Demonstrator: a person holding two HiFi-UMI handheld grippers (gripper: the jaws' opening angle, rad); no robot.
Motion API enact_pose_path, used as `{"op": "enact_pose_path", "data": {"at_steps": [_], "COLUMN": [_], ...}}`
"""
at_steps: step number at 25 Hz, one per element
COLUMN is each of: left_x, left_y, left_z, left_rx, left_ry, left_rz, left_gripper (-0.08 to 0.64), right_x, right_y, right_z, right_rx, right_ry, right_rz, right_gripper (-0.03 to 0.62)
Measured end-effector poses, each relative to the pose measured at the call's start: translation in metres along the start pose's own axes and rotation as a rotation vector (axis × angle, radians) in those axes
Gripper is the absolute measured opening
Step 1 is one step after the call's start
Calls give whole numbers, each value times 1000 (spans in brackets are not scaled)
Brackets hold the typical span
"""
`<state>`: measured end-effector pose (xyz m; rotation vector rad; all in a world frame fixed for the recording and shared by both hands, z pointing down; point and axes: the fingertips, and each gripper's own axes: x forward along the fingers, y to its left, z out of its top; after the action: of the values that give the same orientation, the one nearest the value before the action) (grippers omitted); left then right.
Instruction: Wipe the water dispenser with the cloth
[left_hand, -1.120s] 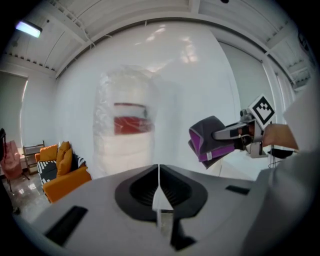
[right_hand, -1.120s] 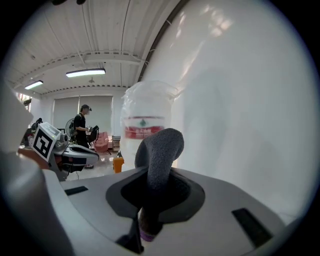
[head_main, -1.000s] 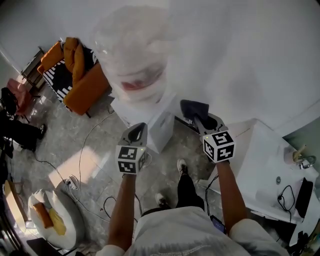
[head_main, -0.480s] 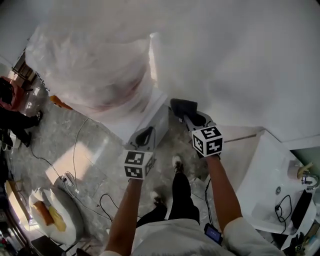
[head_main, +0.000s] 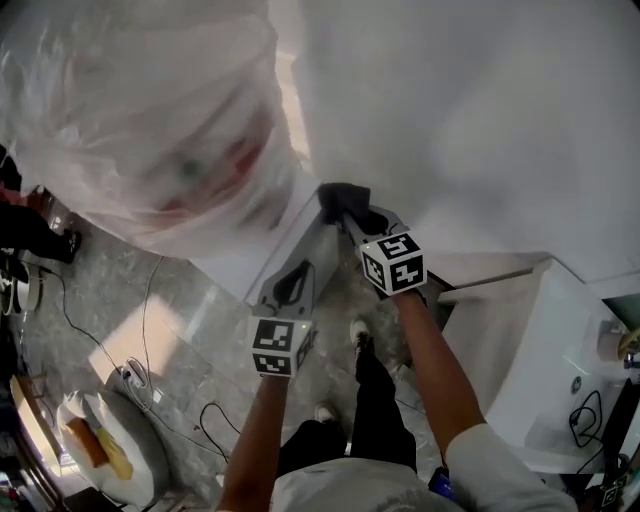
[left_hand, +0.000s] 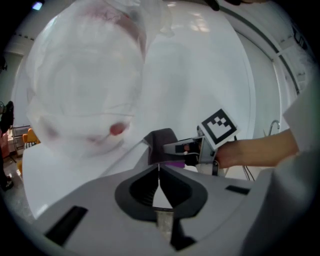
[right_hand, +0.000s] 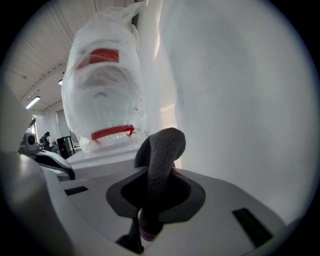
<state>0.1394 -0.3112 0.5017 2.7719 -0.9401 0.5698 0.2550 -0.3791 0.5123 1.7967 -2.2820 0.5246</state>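
Two tools at the dispenser (head_main: 235, 266) top edge: left gripper (left_hand: 159, 172) closed on nothing, right gripper (right_hand: 156, 184) clamping the cloth (head_main: 340, 197); a hard sweep could jolt the wrapped bottle (head_main: 150, 130) or tug the cloth free.

place: office-like room | cues: ceiling strip light (right_hand: 32, 102), tiled floor (head_main: 105, 295), loose cables (head_main: 152, 290)

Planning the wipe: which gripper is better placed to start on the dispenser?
Right. The right gripper is shut on the cloth, close to the water dispenser; the left gripper is shut and empty.
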Motion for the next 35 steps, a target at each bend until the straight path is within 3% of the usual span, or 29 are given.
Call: {"op": "enact_pose_path", "data": {"at_steps": [3, 8, 12, 16, 21, 27, 31, 35], "left_x": [-3, -4, -7, -4, 4, 15, 9, -10], "left_y": [-8, -7, -5, 2, 8, 0, -4, -5], "left_z": [-18, -65, -97, -124, -166, -213, -213, -190], "left_rx": [33, 102, 60, 39, 3, -36, -42, -54], "left_ry": [-21, 18, 22, 36, 65, 106, 117, 108], "left_rz": [-15, 6, -2, 4, 20, 12, 14, 28], "left_gripper": [21, 21, 21, 21, 21, 21, 21, 21], "right_x": [19, 37, 58, 83, 109, 131, 124, 100], "right_y": [6, 19, 30, 24, 5, -9, 7, 34], "right_z": [-10, -46, -102, -154, -200, -259, -252, -222], "right_rx": [-3, 95, 54, 93, 136, 112, 117, 104], "right_ry": [-51, -121, -17, 50, 94, 237, 258, 246], "right_rz": [-19, -16, 13, 5, 17, 27, 60, 91], "right_gripper": [58, 58, 58, 58, 58, 58, 58, 60]}}
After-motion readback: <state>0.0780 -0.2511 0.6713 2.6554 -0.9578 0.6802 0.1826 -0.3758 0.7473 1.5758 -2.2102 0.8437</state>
